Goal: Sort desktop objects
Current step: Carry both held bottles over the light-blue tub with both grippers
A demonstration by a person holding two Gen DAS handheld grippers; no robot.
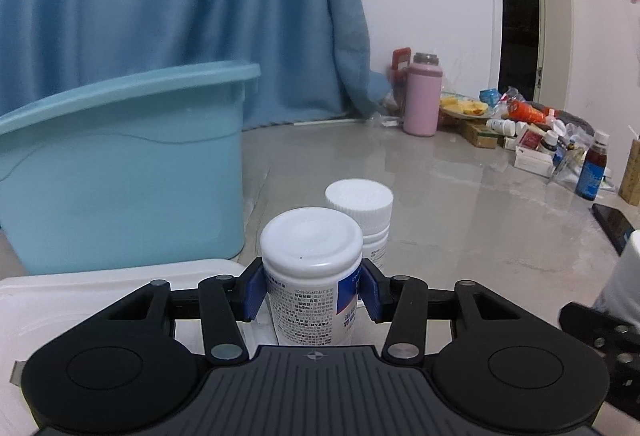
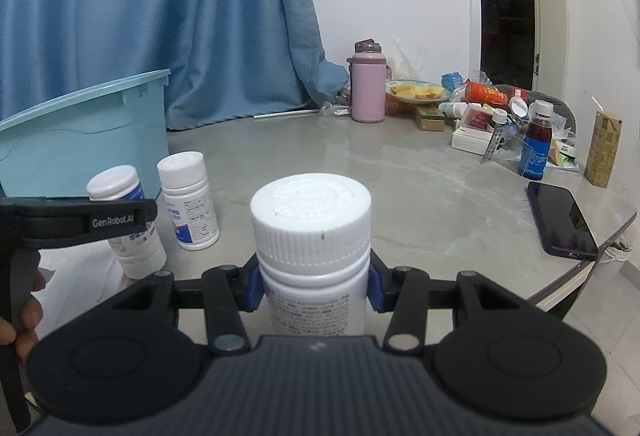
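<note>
My left gripper [image 1: 311,286] is shut on a white smooth-capped pill bottle [image 1: 311,268] with a blue and white label, held upright low over the grey table. The same bottle shows in the right wrist view [image 2: 128,220], partly behind the left gripper's black body. A second white pill bottle [image 1: 362,213] with a ribbed cap stands on the table just beyond it, also seen in the right wrist view [image 2: 188,199]. My right gripper [image 2: 314,286] is shut on a third white ribbed-cap pill bottle [image 2: 312,248], to the right of the other two.
A light blue plastic tub [image 1: 120,163] stands at the left, also in the right wrist view [image 2: 80,139]. A white lid or tray [image 1: 60,300] lies under my left gripper. At the back right are a pink flask [image 2: 367,91], a fruit plate [image 2: 416,91], medicine boxes and bottles, a brown syrup bottle [image 2: 536,139]. A black phone [image 2: 560,220] lies near the table's right edge.
</note>
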